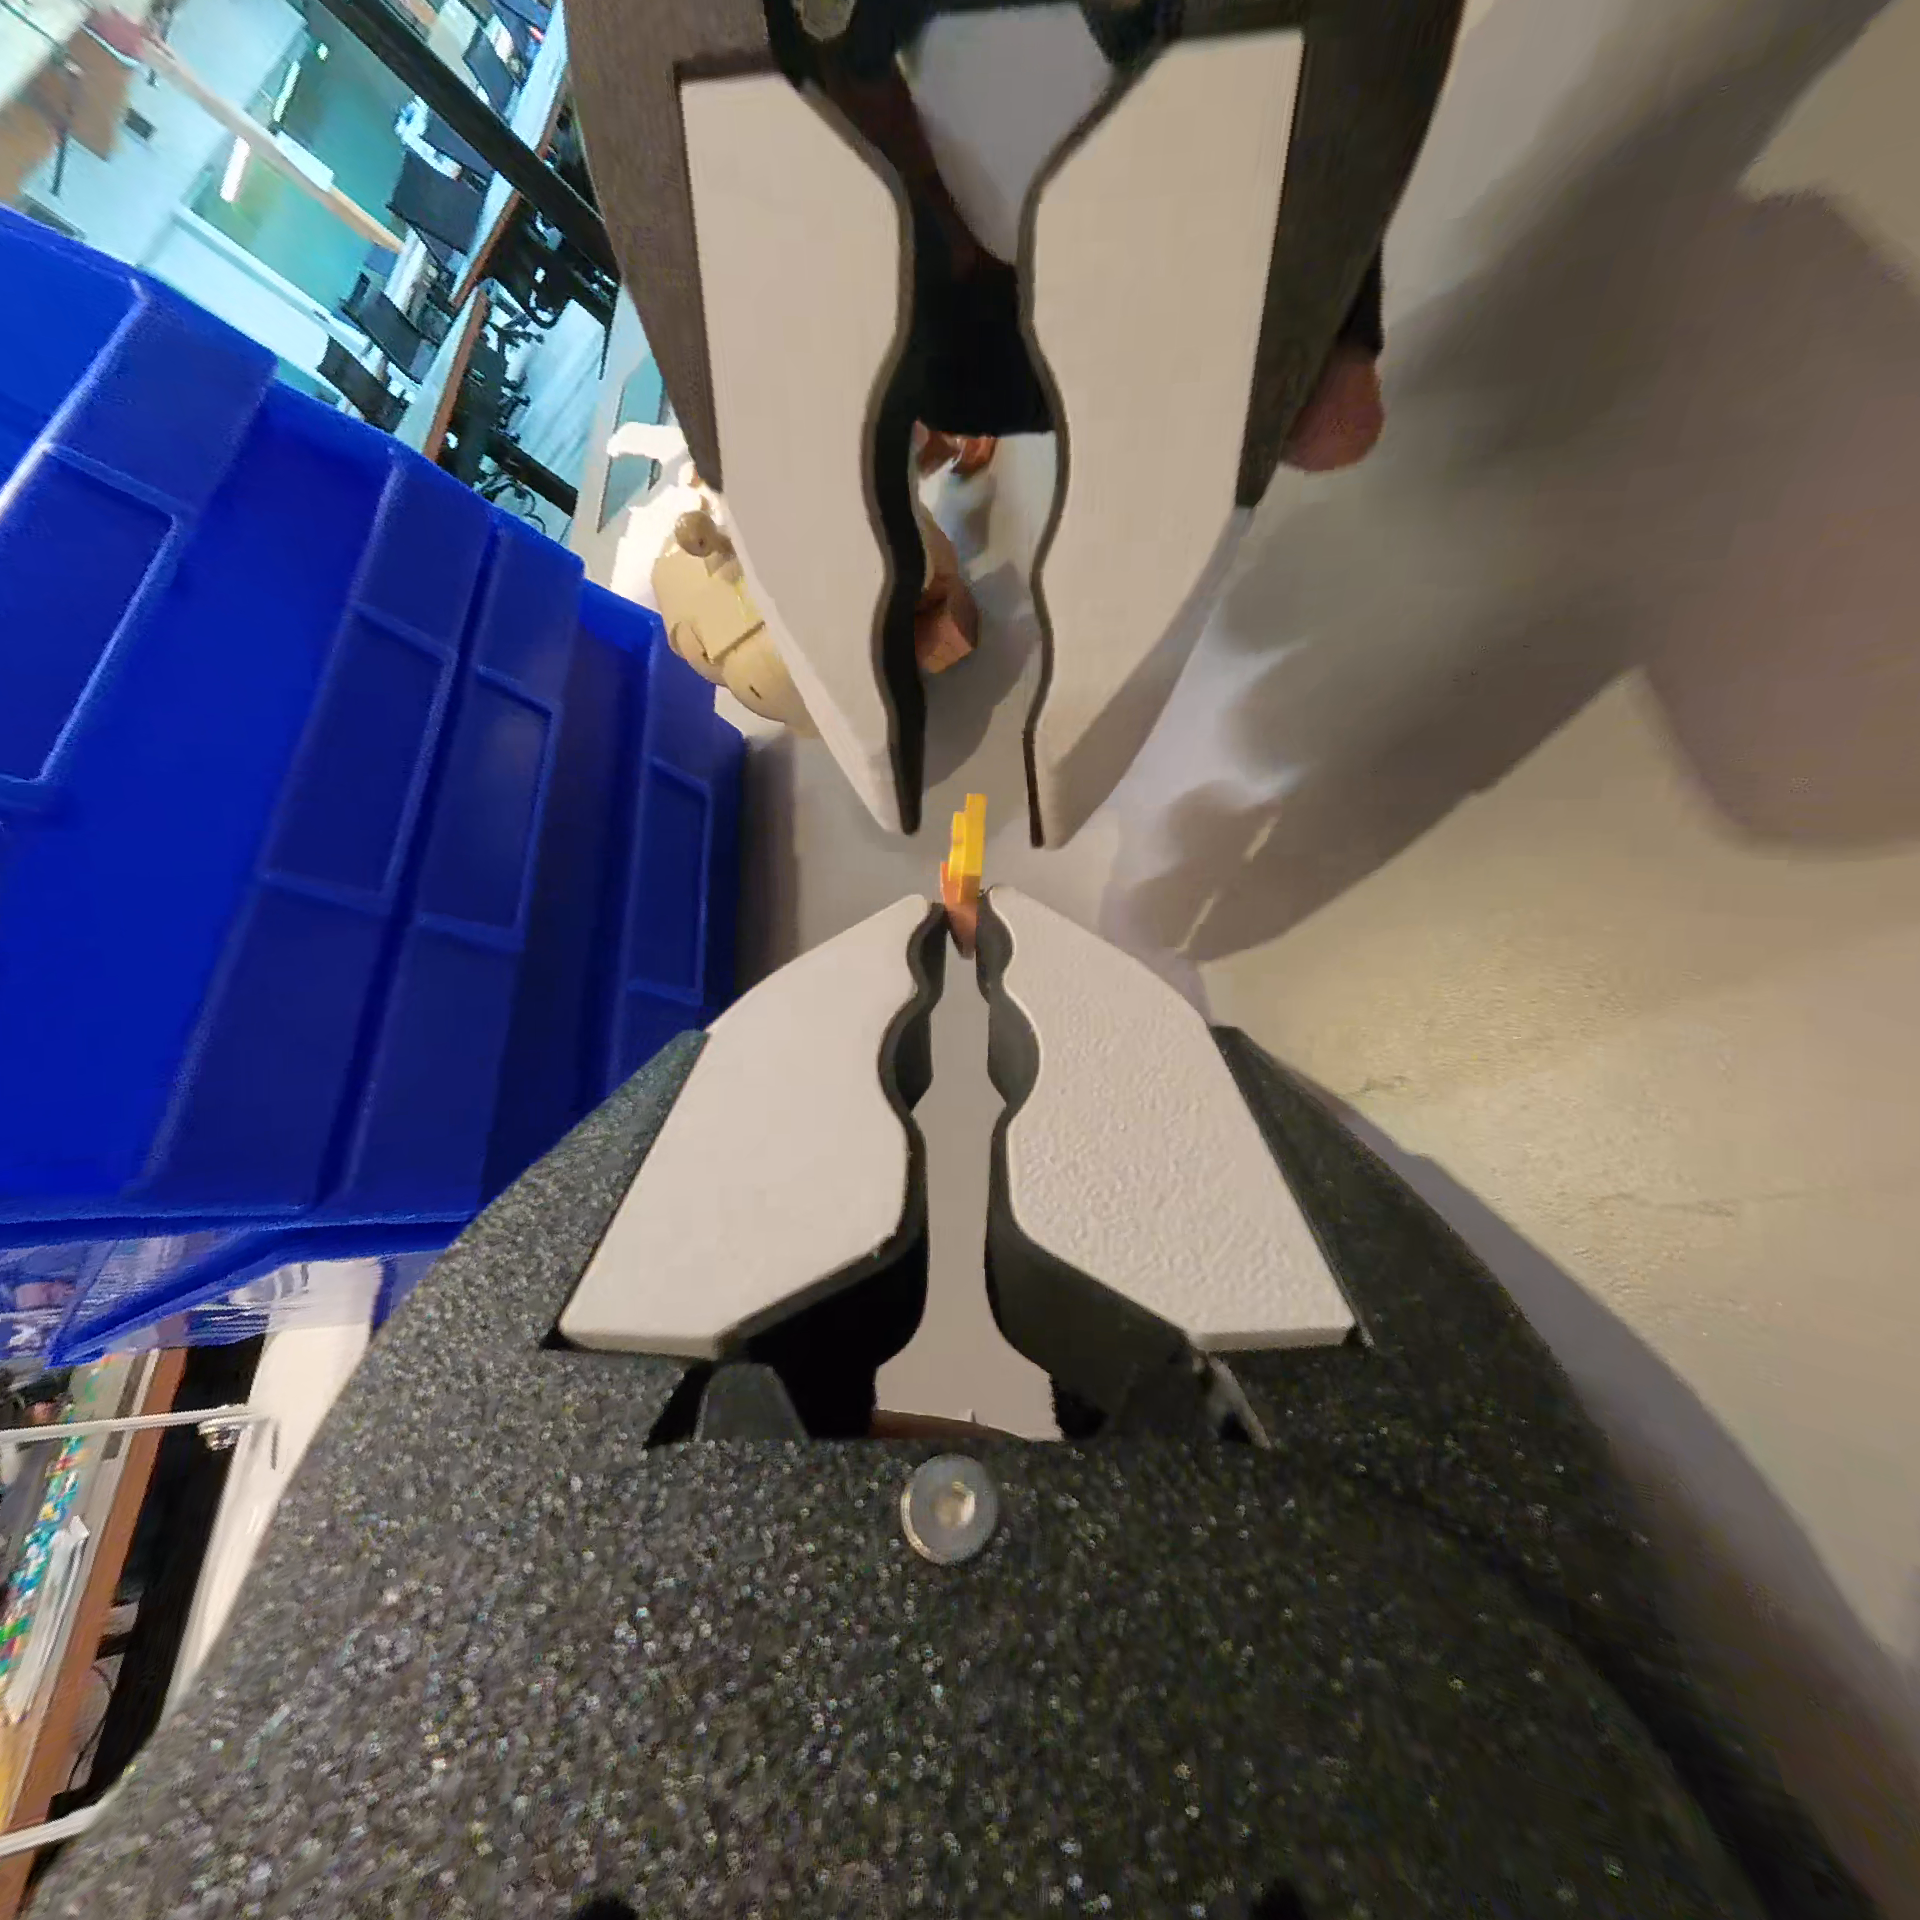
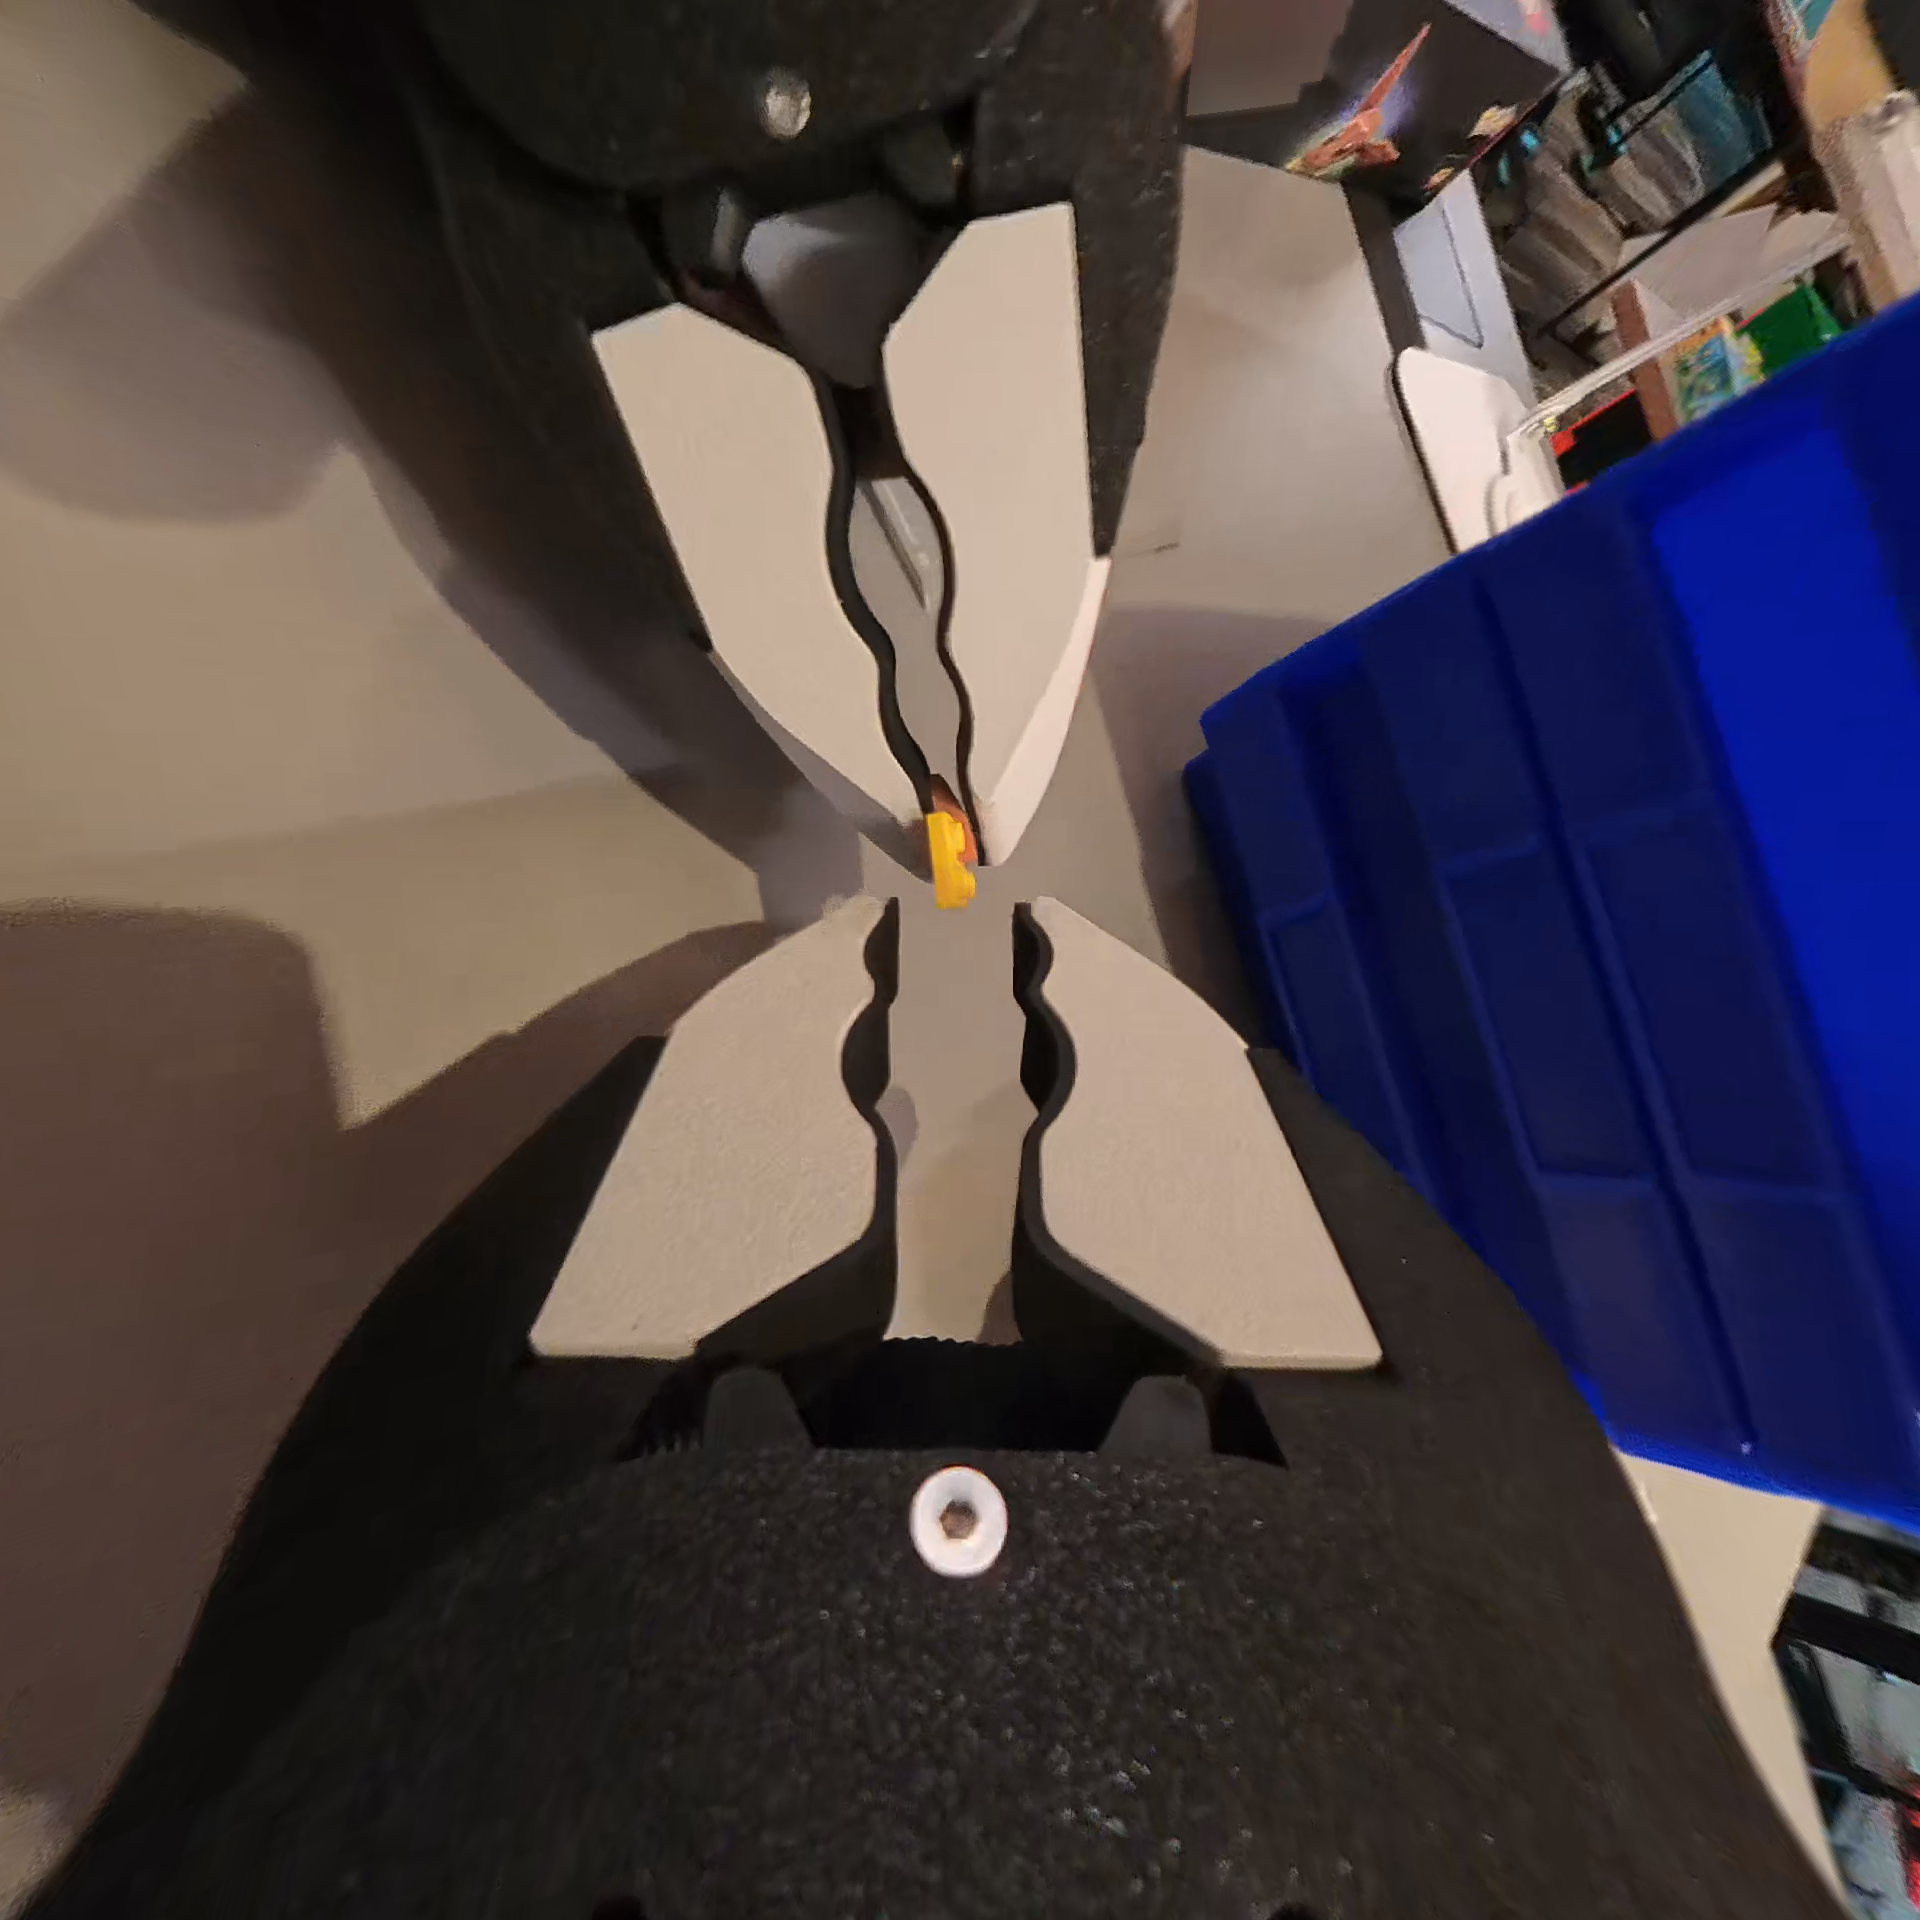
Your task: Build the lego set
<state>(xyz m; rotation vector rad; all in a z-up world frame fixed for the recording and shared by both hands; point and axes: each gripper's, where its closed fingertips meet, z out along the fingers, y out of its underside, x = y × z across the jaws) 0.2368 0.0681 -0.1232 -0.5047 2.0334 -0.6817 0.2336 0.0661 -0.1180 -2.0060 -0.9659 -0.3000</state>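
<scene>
- The left gripper (image 1: 961,914), seen from its own wrist view, is pinched tight on a small stack of Lego pieces: a brown piece (image 1: 964,928) sits between the fingertips, with an orange piece (image 1: 948,878) and a yellow piece (image 1: 971,836) poking out beyond them.
- The right gripper (image 2: 956,914) faces it tip to tip over the pale bench (image 2: 260,748); its fingers are parted, with nothing between them.
- In the left wrist view the right gripper (image 1: 971,826) comes down from the top edge, its two tips straddling the yellow piece without clearly touching it.
- In the right wrist view the yellow piece (image 2: 951,857) juts from the tips of the left gripper (image 2: 951,821), just short of the right gripper's own spread fingers; a sliver of the brown piece (image 2: 943,792) shows behind it.
- A blue plastic bin (image 1: 312,779) stands on the bench close beside both grippers, on the left in the left wrist view and as a blue wall (image 2: 1610,987) on the right in the other view.
- A tan Lego model (image 1: 717,623) rests on the bench near the bin's far corner, partly hidden behind a finger of the right gripper; more brown pieces (image 1: 951,623) show through the gap between those fingers.
- Both grippers cast heavy shadows across the bench.
</scene>
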